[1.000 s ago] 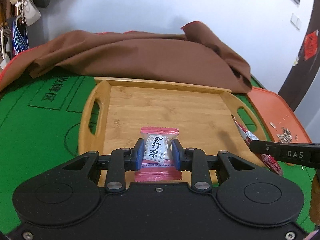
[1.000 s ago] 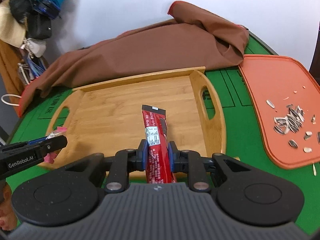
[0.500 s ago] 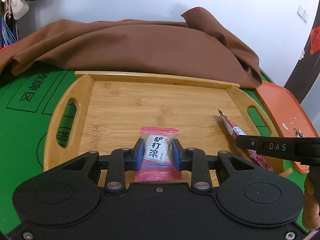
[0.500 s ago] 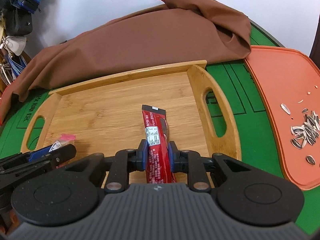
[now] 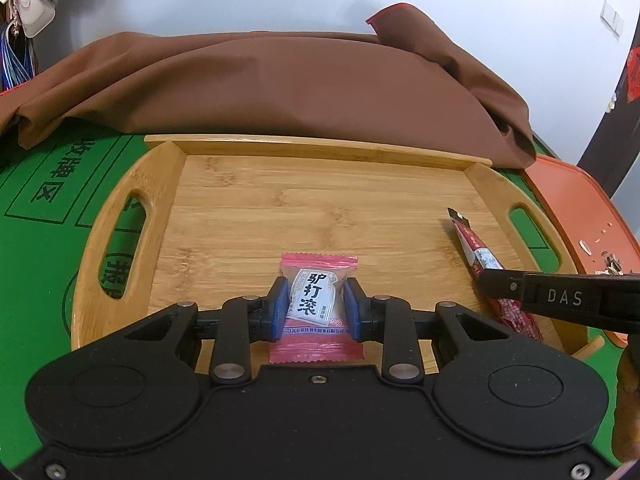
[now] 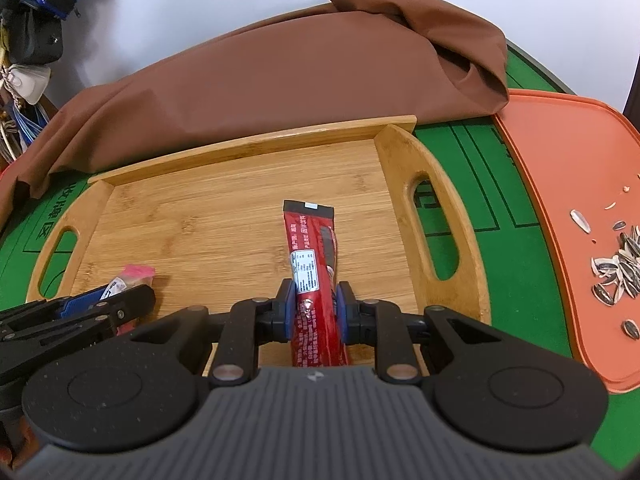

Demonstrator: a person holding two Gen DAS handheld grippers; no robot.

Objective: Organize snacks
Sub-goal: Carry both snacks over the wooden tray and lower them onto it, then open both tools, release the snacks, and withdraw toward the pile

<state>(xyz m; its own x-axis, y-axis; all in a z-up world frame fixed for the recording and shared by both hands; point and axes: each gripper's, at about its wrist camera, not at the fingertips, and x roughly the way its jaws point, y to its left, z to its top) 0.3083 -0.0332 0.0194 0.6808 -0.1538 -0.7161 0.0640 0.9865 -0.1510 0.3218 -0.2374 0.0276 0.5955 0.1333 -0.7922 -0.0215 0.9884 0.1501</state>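
Now we hold both snacks over the tray's (image 5: pixel 328 148) near edge: left gripper (image 5: pixel 315 307) clamped on the candy (image 5: pixel 316 300), right gripper (image 6: pixel 315 307) on the stick (image 6: pixel 310 256); next, probably lower and release.

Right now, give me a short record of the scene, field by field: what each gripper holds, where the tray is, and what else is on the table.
left gripper: shut on the pink candy packet, over the tray's near edge
right gripper: shut on the red snack stick, over the tray's right part
wooden tray: on the green table, nothing lying loose in it
orange board: right of the tray, with sunflower seeds on it
brown cloth: heaped behind the tray
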